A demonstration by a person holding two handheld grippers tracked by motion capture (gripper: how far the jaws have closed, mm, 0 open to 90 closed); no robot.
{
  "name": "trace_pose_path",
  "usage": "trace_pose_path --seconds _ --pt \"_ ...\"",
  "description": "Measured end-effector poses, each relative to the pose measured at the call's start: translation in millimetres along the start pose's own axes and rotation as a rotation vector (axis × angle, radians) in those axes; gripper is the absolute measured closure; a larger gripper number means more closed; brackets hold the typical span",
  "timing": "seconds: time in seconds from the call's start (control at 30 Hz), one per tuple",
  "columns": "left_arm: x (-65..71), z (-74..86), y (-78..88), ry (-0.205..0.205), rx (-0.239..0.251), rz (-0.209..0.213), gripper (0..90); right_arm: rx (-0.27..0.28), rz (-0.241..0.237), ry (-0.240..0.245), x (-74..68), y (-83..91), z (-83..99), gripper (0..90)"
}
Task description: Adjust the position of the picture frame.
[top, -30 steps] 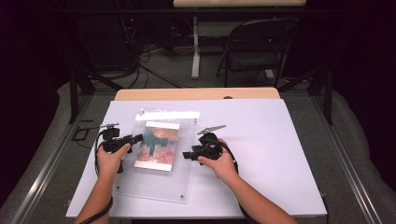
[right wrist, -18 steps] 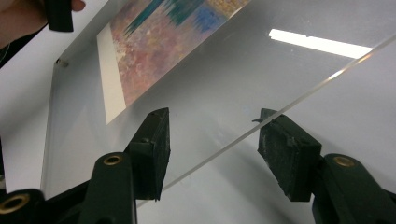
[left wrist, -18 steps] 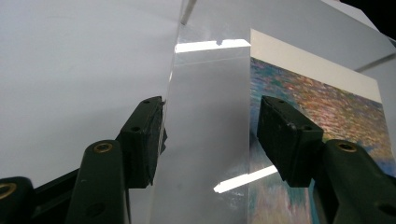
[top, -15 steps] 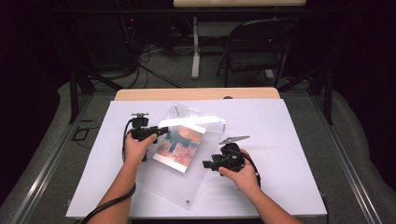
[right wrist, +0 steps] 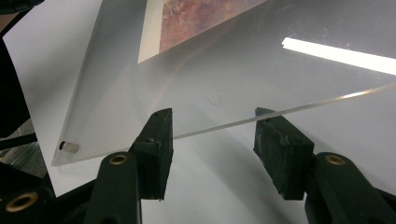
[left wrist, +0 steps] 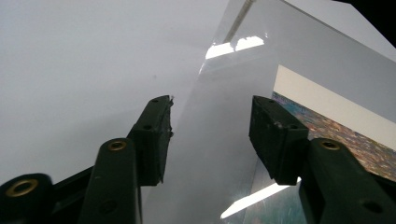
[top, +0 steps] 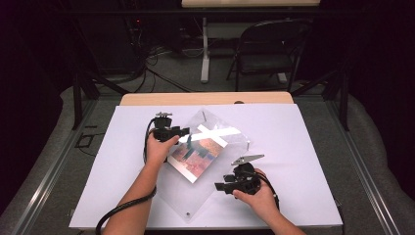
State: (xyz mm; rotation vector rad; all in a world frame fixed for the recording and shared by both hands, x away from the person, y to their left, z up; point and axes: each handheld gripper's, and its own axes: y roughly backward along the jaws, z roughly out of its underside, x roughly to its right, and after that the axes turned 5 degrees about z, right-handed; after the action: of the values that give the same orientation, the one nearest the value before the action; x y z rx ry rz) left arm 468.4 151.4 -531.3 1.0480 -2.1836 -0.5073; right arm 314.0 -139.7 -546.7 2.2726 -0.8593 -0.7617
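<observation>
Clear acrylic picture frame (top: pixel 205 161), holding a colourful print (top: pixel 195 155) with a white border; lies turned cornerwise on the white table (top: pixel 303 137), near its middle. A small metal standoff (right wrist: pixel 68 147) sits at one corner. Left gripper (top: pixel 182 132): at the frame's upper left edge; jaws spread, one on each side of the edge in the left gripper view, having just been closing, pads not yet pressing. Right gripper (top: pixel 219 186): at the lower right edge; jaws likewise spread astride the edge in the right gripper view, just been closing, no grip made. Folding chair (top: pixel 269 54): beyond the table.
</observation>
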Motion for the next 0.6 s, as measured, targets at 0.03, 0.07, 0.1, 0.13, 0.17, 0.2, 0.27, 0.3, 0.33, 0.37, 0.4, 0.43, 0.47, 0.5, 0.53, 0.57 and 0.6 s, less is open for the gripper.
trace_pose_path --seconds 0.03,0.07,0.1,0.13,0.17,0.2,0.27,0.3,0.33,0.37,0.4,0.43,0.47,0.5,0.53,0.57,0.6 --pt "0.1 0.6 3.0 0.003 0.009 0.000 50.3 0.003 -0.001 0.002 0.8 0.6 0.4 48.2" --pt "0.6 1.4 6.1 0.005 0.018 0.000 50.3 0.009 0.008 0.014 1.8 1.8 0.7 49.3" --pt "1.2 3.0 12.6 0.006 0.029 -0.002 50.3 0.012 0.016 0.026 2.8 3.6 0.9 49.3" --pt "1.7 4.3 17.2 0.003 0.032 -0.003 50.5 0.016 0.022 0.037 4.4 8.0 1.1 49.5" --pt "2.3 8.0 26.9 -0.004 0.036 -0.001 51.1 0.025 0.027 0.051 5.9 10.9 1.5 50.1" --pt "2.3 10.3 32.3 -0.012 0.030 -0.001 52.2 0.038 0.056 0.086 9.1 18.1 2.7 50.8" --pt "4.3 16.8 44.5 -0.018 0.024 0.002 53.8 0.054 0.111 0.136 14.0 25.2 3.8 50.9" --pt "6.4 22.2 53.9 -0.029 0.022 0.010 54.7 0.064 0.148 0.158 18.4 29.4 4.4 50.9" --pt "8.1 25.8 59.5 -0.034 0.025 0.016 56.2 0.082 0.185 0.170 25.4 33.9 4.8 51.5" --pt "11.5 32.3 67.4 -0.038 0.024 0.036 57.0 0.086 0.201 0.163 29.8 36.5 4.5 51.7" --pt "14.3 36.4 71.5 -0.046 0.020 0.037 58.4 0.097 0.222 0.156 38.4 39.9 2.9 51.7" --pt "18.2 41.9 76.7 -0.057 0.010 0.048 59.8 0.108 0.234 0.150 43.7 41.2 1.7 51.7" --pt "22.9 47.9 80.4 -0.071 0.008 0.051 61.1 0.116 0.251 0.140 50.7 42.8 -0.4 51.6" --pt "29.2 55.4 85.2 -0.088 -0.001 0.061 62.4 0.125 0.277 0.141 57.7 43.5 -2.5 51.6" --pt "34.2 61.4 88.6 -0.102 -0.006 0.068 65.9 0.126 0.308 0.142 65.2 43.3 -5.2 51.7" --pt "37.9 65.8 91.2 -0.112 -0.011 0.070 67.3 0.127 0.327 0.139 71.1 42.4 -7.3 52.1" --pt "42.4 71.3 94.4 -0.120 -0.015 0.078 70.3 0.129 0.338 0.137 75.4 41.1 -8.9 52.6"
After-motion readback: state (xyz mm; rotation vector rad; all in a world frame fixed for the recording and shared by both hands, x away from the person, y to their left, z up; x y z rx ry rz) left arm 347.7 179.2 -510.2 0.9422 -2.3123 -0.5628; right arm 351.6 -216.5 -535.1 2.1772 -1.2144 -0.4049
